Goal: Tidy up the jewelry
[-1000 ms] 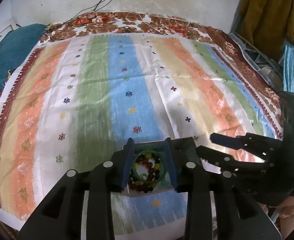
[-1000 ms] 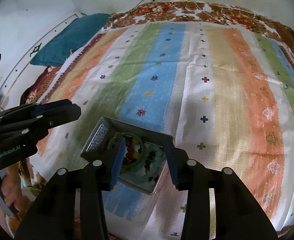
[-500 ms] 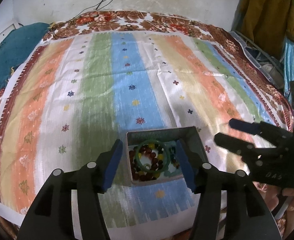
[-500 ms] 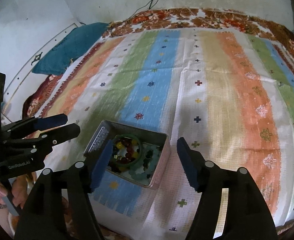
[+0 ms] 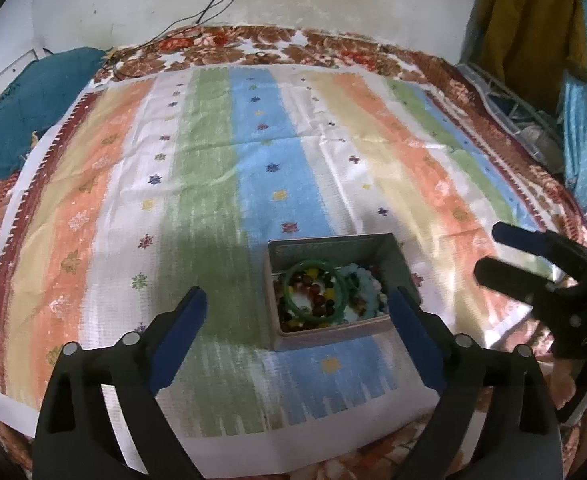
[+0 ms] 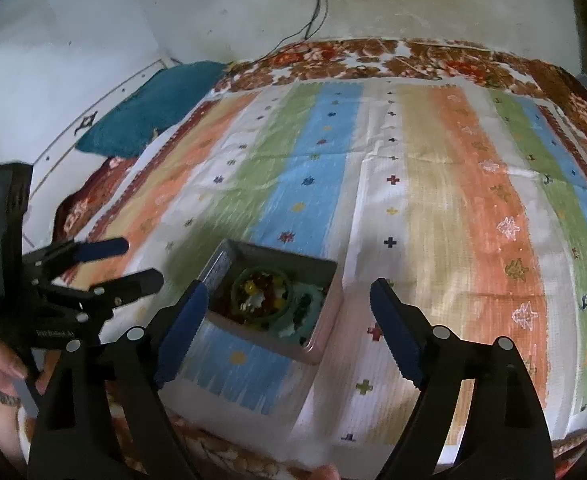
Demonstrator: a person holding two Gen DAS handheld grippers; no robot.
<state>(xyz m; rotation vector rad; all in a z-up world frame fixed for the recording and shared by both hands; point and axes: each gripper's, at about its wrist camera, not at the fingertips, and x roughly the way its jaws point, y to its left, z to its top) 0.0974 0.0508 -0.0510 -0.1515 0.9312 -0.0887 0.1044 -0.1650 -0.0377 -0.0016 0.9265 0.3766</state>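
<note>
A grey metal box (image 5: 400, 261) sits near the front edge of a striped cloth. It holds a green bangle (image 5: 293, 280), a pale blue bead bracelet (image 5: 367, 282) and several coloured beads. My left gripper (image 5: 297, 332) is open and empty, just short of the box. My right gripper (image 6: 285, 320) is open and empty, its fingers wider than the box (image 6: 325, 312), which lies between and ahead of them. The bangle (image 6: 235, 292) shows in the right wrist view too. Each gripper appears in the other's view, the right one (image 5: 509, 252) and the left one (image 6: 133, 260).
The striped cloth (image 5: 253, 160) covers a bed with a floral brown blanket (image 5: 333, 48). A teal pillow (image 5: 25, 96) lies at the far left. A white wall with hanging cables stands behind. A mustard garment (image 5: 533, 20) hangs at the right.
Both grippers have opened wide and pulled back from the box. The green bangle now lies in the box, free of the left gripper's fingers.
</note>
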